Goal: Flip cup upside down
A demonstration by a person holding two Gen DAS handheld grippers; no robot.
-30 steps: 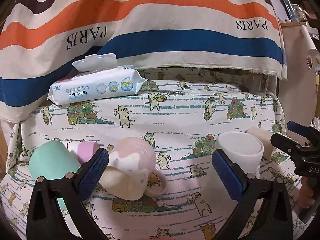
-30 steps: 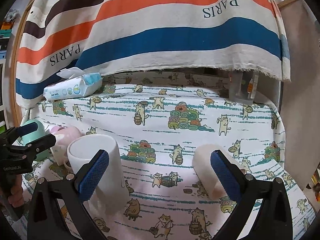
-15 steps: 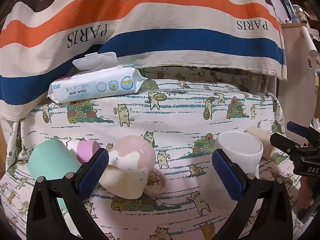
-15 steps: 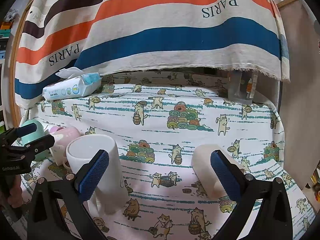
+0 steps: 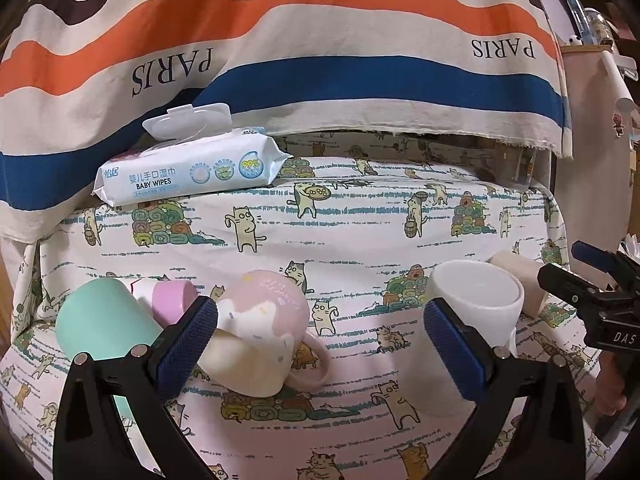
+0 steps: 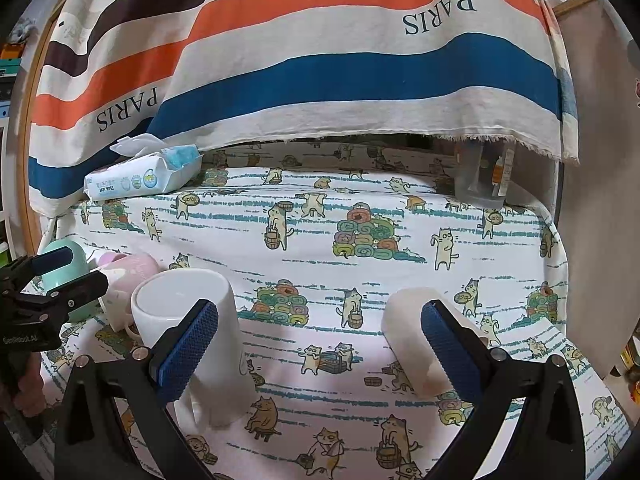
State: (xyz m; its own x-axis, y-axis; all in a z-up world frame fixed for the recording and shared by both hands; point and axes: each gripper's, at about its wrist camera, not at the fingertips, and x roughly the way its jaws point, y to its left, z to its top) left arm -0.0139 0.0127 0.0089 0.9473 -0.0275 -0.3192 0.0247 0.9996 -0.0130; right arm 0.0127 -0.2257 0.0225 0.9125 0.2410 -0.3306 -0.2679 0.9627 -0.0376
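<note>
A white mug (image 5: 472,304) stands upside down on the cat-print cloth; it also shows in the right wrist view (image 6: 188,320). A pink and cream mug (image 5: 260,328) with a handle lies tilted, bottom up, beside a mint cup (image 5: 100,320) and a small pink cup (image 5: 172,300). A cream cup (image 6: 416,344) lies on its side. My left gripper (image 5: 320,344) is open and empty, its left pad close to the pink mug. My right gripper (image 6: 320,344) is open and empty, between the white mug and the cream cup.
A pack of baby wipes (image 5: 188,172) with its lid open lies at the back left. A striped PARIS cloth (image 5: 320,60) hangs behind the table. A clear container (image 6: 480,176) stands at the back right. The table's right edge (image 6: 560,240) drops off.
Both grippers have drifted very slightly; the cups lie as before. Both grippers stay open.
</note>
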